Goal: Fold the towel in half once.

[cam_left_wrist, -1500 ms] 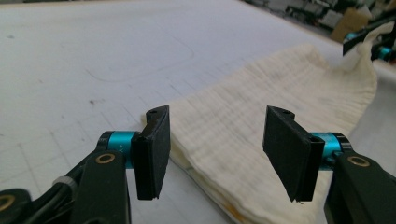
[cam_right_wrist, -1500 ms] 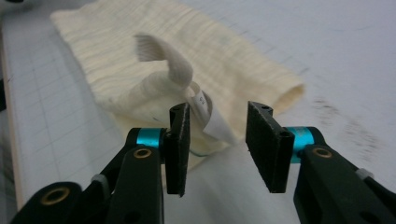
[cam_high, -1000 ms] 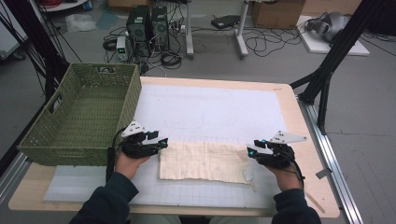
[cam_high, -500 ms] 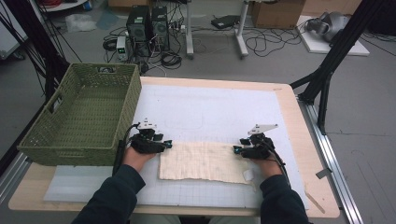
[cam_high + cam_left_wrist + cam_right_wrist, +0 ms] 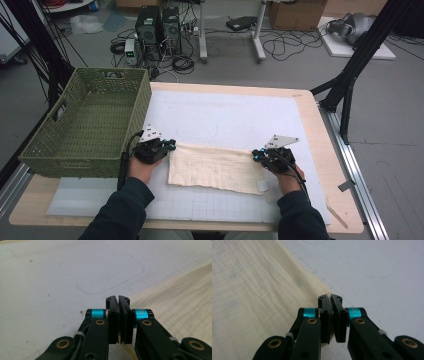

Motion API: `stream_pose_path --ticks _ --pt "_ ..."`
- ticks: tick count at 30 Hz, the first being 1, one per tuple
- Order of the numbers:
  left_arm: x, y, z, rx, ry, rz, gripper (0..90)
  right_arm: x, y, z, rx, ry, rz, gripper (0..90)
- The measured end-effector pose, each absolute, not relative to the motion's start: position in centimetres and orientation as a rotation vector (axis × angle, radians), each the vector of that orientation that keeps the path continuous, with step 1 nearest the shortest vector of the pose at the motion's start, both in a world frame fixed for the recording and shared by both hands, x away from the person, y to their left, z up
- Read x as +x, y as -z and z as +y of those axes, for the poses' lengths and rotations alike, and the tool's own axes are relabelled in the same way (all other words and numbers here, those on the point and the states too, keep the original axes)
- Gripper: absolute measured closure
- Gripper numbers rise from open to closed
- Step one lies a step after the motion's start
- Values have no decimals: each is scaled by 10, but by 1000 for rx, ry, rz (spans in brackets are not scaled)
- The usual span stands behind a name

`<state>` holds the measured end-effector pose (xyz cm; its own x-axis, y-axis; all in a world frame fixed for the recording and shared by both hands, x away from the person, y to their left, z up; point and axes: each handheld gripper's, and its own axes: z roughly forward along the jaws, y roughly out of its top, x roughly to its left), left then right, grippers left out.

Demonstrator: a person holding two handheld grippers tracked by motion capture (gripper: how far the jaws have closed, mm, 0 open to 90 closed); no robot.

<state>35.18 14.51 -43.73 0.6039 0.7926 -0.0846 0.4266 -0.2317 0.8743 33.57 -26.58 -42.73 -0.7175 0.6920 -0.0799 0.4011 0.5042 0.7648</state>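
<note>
Since the earlier frames we find both hands drawn inward to the two far corners of the cream rectangular cloth, and both sets of jaws have just been closing. The cloth lies flat on the white gridded mat that covers the wooden worktop, toward its near edge and between the two hands.

The left gripper stands at the cloth's far left corner. In the left gripper view its jaws are clenched together at the cloth's edge; we cannot tell whether fabric is caught between them. The right gripper stands at the far right corner. In the right gripper view its jaws are likewise pressed together with the corner of the cloth just beside their tips; again no fabric can be confirmed in the bite.

We judge the step in hand to be the pinching of the two far corners, ahead of a fold or a lift. The green woven plastic basket stands at the left, just beside the left hand, and looks empty.

The next move calls for a check that both corners are truly gripped, then an even raise of both hands together, so the cloth comes up without slipping or skewing.
</note>
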Motion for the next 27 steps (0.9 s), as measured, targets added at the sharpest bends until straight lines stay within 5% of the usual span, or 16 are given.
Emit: stream_pose_path --ticks 20,22,24,27 --pt "385 445 135 1855 -571 1069 850 387 438 -239 1085 -907 2227 860" --pt "385 445 134 1845 -576 1074 783 388 440 -239 1104 -906 2223 850" --pt "385 444 134 1824 -542 1082 607 389 442 -240 1111 -897 2220 775" --pt "380 440 135 1821 -521 1075 507 388 439 -245 1150 -949 2190 647"
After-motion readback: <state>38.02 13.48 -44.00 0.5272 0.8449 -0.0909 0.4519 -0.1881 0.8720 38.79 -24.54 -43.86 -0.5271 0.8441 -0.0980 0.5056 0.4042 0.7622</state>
